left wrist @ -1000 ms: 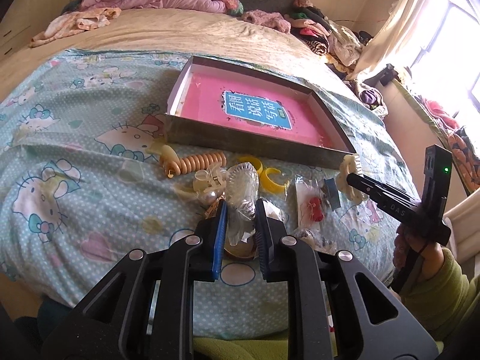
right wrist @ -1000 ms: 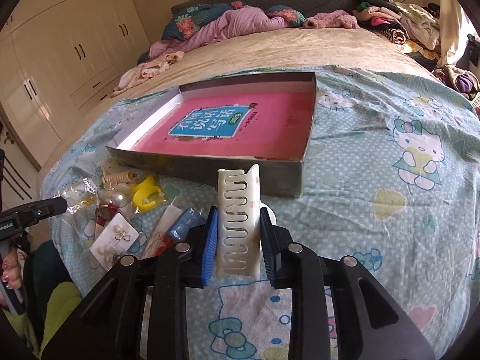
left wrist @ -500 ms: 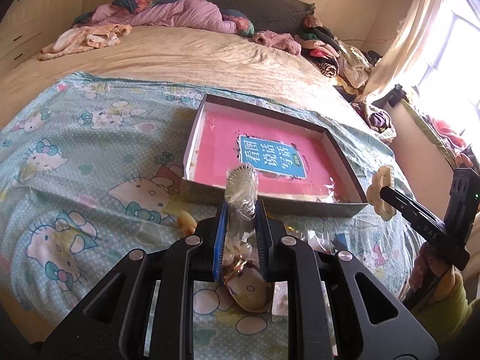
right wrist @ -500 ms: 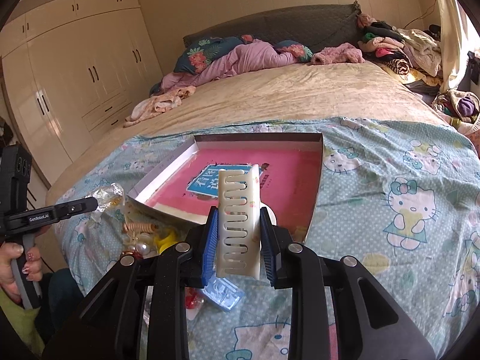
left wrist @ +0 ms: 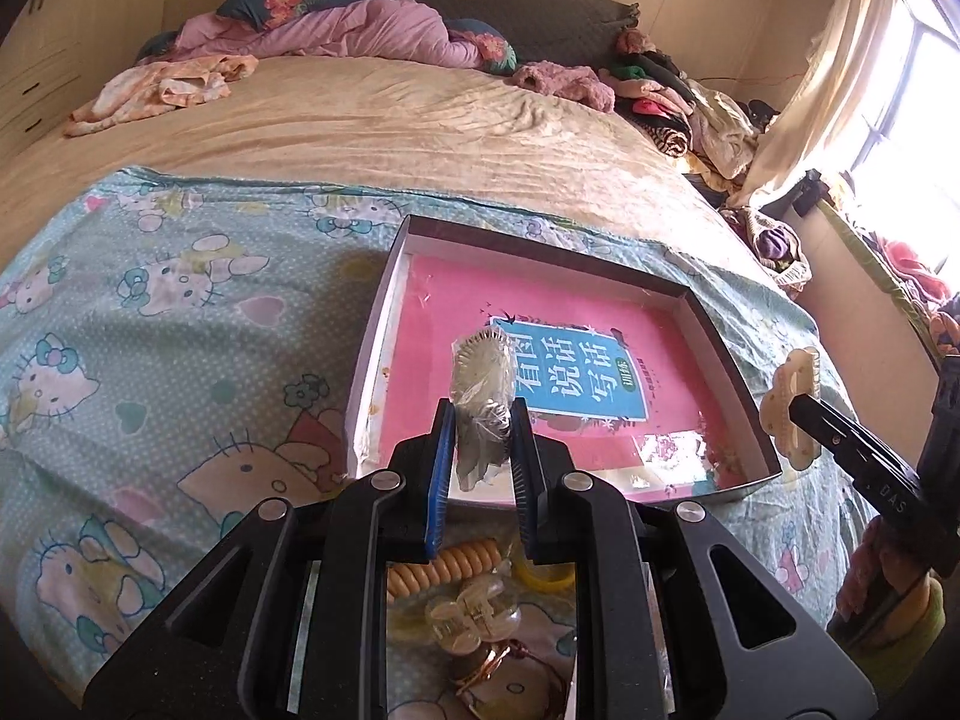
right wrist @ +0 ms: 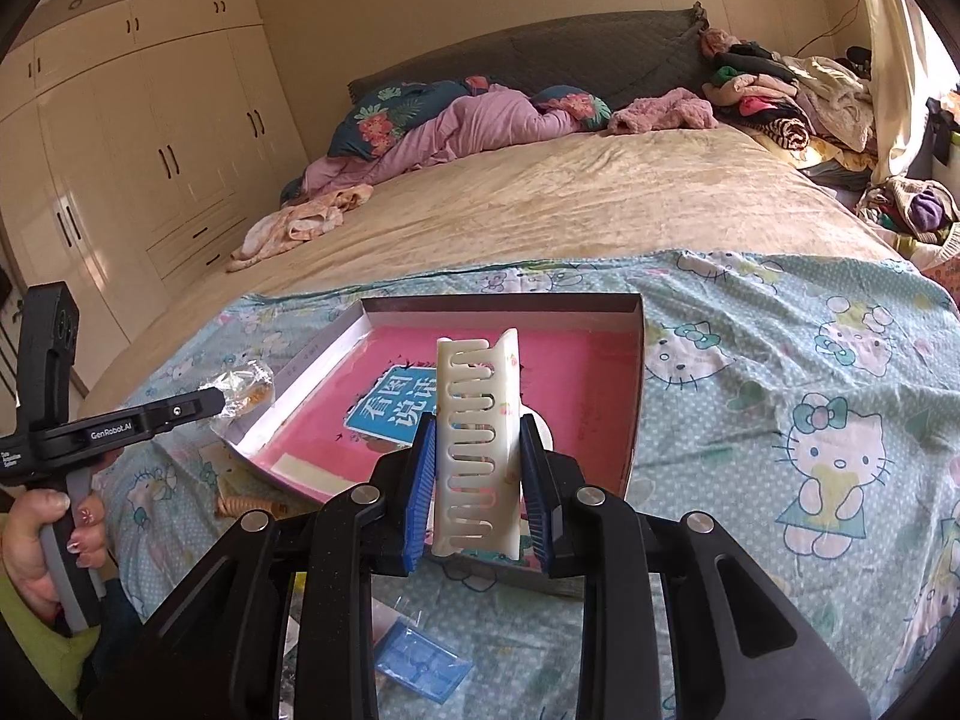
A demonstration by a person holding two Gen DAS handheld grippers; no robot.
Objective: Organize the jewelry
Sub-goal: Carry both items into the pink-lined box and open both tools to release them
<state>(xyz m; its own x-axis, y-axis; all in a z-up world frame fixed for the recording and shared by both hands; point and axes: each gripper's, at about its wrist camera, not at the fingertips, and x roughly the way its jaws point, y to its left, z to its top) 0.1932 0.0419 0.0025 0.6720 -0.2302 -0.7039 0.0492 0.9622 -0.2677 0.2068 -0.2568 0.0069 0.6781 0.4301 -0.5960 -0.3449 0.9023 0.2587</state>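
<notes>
My left gripper [left wrist: 480, 438] is shut on a clear plastic packet of jewelry [left wrist: 483, 387] and holds it above the near edge of the shallow box [left wrist: 384, 312] with a pink bottom. My right gripper [right wrist: 477, 474] is shut on a cream hair claw clip [right wrist: 477, 438], held above the same box [right wrist: 636, 396]. The left gripper and its packet show in the right wrist view [right wrist: 240, 390]. The right gripper with the clip shows in the left wrist view [left wrist: 789, 408].
Loose pieces lie on the Hello Kitty sheet before the box: a spiral hair tie [left wrist: 444, 564], a clear clip [left wrist: 468, 612], a yellow ring [left wrist: 546, 576], a blue packet [right wrist: 420, 663]. Clothes pile at the bed's far end [left wrist: 660, 102].
Both grippers have risen from the sheet with their items and moved forward over the box's near edge. The loose pieces now lie below and behind the fingers.
</notes>
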